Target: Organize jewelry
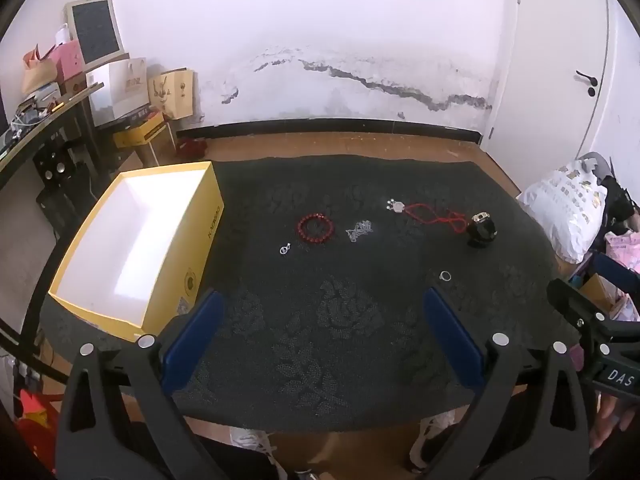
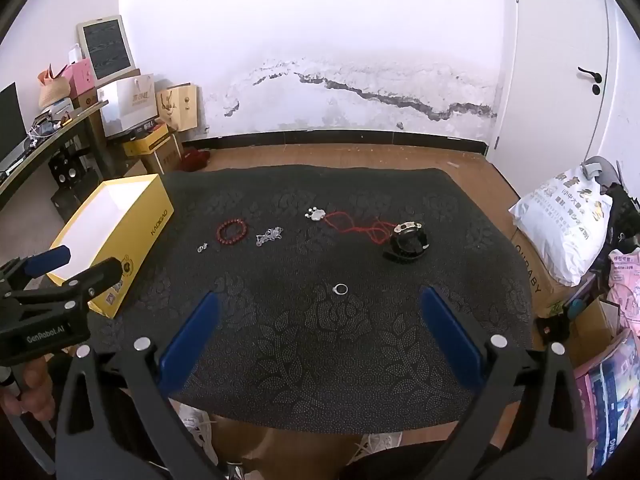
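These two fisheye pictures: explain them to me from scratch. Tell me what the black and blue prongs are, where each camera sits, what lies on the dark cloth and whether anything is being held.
There is no robot here. A person holds a hand-operated two-finger gripper in each hand, and a wide-angle camera on each looks forward along its blue-padded fingers.

One picture comes from the left gripper, the other from the right gripper. Each also catches the other gripper at its edge.

Both stand open and hold nothing, hovering over the near edge of a table covered by a dark patterned cloth.

On the cloth lie a red bead bracelet, a small silver pendant, a heaped silver chain, a silver paw charm on a red cord, a black watch and a silver ring. At the left stands an open yellow box, which looks empty.
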Motion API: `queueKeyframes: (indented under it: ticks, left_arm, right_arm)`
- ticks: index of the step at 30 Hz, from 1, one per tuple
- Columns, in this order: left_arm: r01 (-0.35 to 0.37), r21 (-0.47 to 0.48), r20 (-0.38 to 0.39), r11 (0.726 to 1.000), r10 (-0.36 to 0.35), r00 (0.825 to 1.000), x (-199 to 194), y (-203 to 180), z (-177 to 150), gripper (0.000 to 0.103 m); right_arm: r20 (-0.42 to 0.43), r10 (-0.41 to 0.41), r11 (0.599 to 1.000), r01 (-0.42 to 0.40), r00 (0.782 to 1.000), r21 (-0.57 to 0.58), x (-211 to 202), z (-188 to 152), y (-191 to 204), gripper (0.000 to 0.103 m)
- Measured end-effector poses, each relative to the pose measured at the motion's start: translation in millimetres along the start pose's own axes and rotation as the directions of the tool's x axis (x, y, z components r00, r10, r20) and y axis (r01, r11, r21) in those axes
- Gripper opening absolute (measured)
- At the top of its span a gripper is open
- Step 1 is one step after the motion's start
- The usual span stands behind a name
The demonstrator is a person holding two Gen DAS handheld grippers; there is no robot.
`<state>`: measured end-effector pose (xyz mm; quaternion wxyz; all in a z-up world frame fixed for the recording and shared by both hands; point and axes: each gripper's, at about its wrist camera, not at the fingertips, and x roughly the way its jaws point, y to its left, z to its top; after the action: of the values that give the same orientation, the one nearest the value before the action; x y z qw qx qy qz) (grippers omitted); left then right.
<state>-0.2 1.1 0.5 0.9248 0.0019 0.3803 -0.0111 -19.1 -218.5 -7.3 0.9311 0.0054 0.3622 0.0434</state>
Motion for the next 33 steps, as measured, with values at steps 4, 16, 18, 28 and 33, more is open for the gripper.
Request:
queueKeyframes:
  ticks: [4,16,18,28,33]
  left_arm:
    - [-0.007,0.01,0.001,1.0,0.007,1.0,-0.4,-1.1,-0.5,0.097]
    - [-0.002,-0.004,0.001,1.0,0.002,1.0,-1.7,-1.7,0.3,0.097]
    - [-0.003,-0.005,0.001,1.0,0.003,1.0,-0.9,-2.3,0.4,0.097]
    - [-0.002,-0.005,-0.004,1.0,0.002,1.0,0.6,-0.3,-2.2,0.097]
    - [-0.004,-0.005,-0.006,1.0,0.004,1.0,1.3,-0.6,-2.4,0.097]
  right_arm:
    - [-0.004,-0.001,1.0,0.001,1.0,-0.002,0.1,-0.2,0.6,0.097]
    - [0.003,0.001,1.0,-0.001,1.0,-0.001,-1.0,0.2,2.2,0.097]
    - [0.003,0.001,1.0,-0.001,1.0,-0.001,-0.8,0.3,2.6,0.097]
    - [0.003,0.002,1.0,-0.002,1.0,0.0,-1.1,0.3,3.7,0.097]
    - [0.006,0.003,1.0,-0.003,1.0,-0.001,-1.4,0.2,3.7,0.097]
